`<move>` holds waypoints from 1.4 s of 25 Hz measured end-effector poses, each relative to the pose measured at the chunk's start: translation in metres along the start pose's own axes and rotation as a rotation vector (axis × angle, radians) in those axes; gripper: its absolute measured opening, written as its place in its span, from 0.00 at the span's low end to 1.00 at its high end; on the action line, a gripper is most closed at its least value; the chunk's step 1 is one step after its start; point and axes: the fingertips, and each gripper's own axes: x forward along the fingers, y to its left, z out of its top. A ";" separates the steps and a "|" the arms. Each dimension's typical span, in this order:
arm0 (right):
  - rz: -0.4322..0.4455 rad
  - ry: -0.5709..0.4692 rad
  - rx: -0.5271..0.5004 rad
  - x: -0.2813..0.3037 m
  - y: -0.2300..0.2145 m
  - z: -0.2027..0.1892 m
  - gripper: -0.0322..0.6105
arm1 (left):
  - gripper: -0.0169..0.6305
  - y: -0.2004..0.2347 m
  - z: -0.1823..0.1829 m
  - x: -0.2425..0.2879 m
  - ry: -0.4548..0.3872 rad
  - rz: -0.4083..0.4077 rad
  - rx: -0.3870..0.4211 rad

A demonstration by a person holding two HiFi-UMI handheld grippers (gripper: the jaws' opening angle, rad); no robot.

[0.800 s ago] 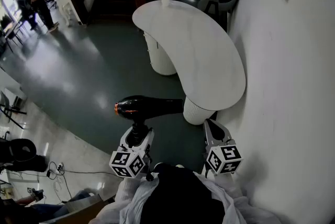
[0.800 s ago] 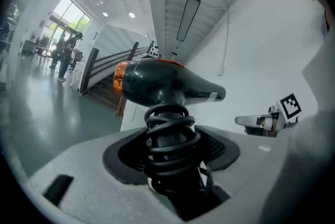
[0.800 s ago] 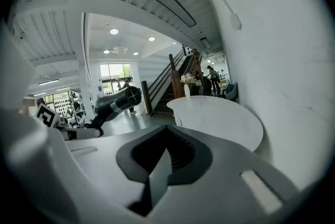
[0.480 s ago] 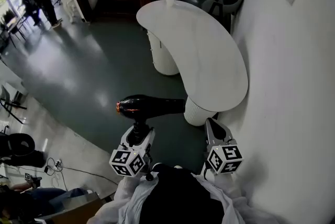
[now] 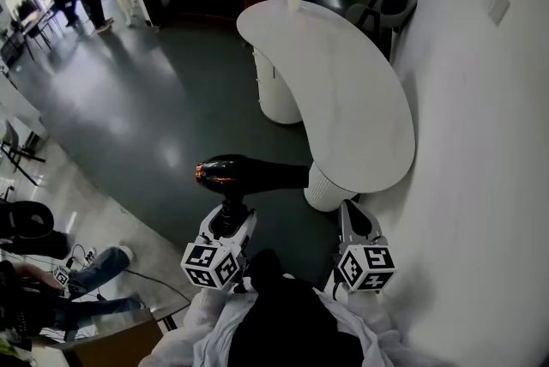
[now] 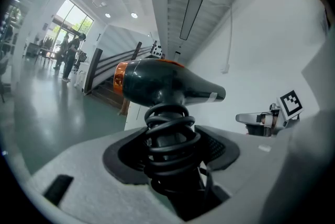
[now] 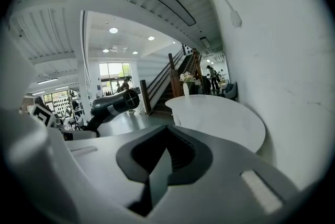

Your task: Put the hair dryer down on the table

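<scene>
The left tool (image 5: 228,218) still pinches the hair dryer (image 5: 256,174) by its cord-wrapped handle. The dryer remains above the floor, and the desk (image 5: 343,91) lies at one o'clock. The right tool (image 5: 353,218) is pressed together and empty.

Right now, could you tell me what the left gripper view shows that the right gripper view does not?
Only the left gripper view: the left gripper clamped on the hair dryer handle, the coiled cord wound round that handle, and the orange rear ring. Only the right gripper view: the right gripper seen head-on, jaws together and empty, and the dryer's nozzle mouth. Both: the hair dryer held in the air, and the staircase.
</scene>
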 end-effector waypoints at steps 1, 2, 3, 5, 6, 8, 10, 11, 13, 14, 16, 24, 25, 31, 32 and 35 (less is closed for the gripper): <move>0.004 0.011 0.012 0.003 0.001 -0.004 0.06 | 0.45 0.001 0.000 0.000 0.004 -0.002 0.009; 0.010 0.019 0.021 0.007 0.003 -0.007 0.06 | 0.45 0.001 0.002 0.001 0.007 -0.003 0.019; 0.018 0.023 0.026 0.012 0.005 -0.009 0.06 | 0.45 0.002 0.004 0.003 0.006 -0.004 0.029; 0.035 0.024 0.022 0.023 0.006 -0.007 0.06 | 0.45 0.006 0.009 0.011 -0.005 -0.001 0.039; 0.040 0.024 0.019 0.028 0.006 -0.005 0.06 | 0.45 0.009 0.011 0.015 -0.012 0.002 0.039; 0.043 0.024 0.019 0.041 0.007 -0.001 0.06 | 0.45 0.018 0.017 0.025 -0.022 0.003 0.020; 0.041 0.024 0.024 0.060 0.008 0.006 0.06 | 0.45 0.031 0.027 0.037 -0.029 0.003 -0.005; 0.043 0.024 0.025 0.071 0.010 0.010 0.06 | 0.45 0.039 0.033 0.044 -0.032 0.003 -0.012; 0.051 0.021 0.020 0.098 0.015 0.020 0.06 | 0.45 0.058 0.047 0.057 -0.034 0.002 -0.010; 0.053 0.015 0.016 0.113 0.018 0.026 0.06 | 0.45 0.068 0.054 0.065 -0.035 -0.001 -0.004; 0.049 0.008 0.007 0.147 0.023 0.039 0.06 | 0.45 0.091 0.072 0.083 -0.036 -0.006 0.008; 0.034 -0.008 0.023 0.263 0.043 0.088 0.06 | 0.45 0.172 0.142 0.157 -0.031 -0.043 0.007; 0.030 -0.011 0.020 0.275 0.046 0.092 0.06 | 0.45 0.181 0.148 0.165 -0.029 -0.049 0.010; 0.004 0.018 0.049 0.316 0.049 0.089 0.06 | 0.45 0.219 0.158 0.193 0.000 -0.057 -0.004; 0.001 0.024 0.054 0.319 0.048 0.086 0.06 | 0.45 0.222 0.155 0.194 0.007 -0.055 -0.009; -0.001 0.033 0.056 0.332 0.047 0.082 0.06 | 0.45 0.233 0.148 0.201 0.027 -0.044 -0.023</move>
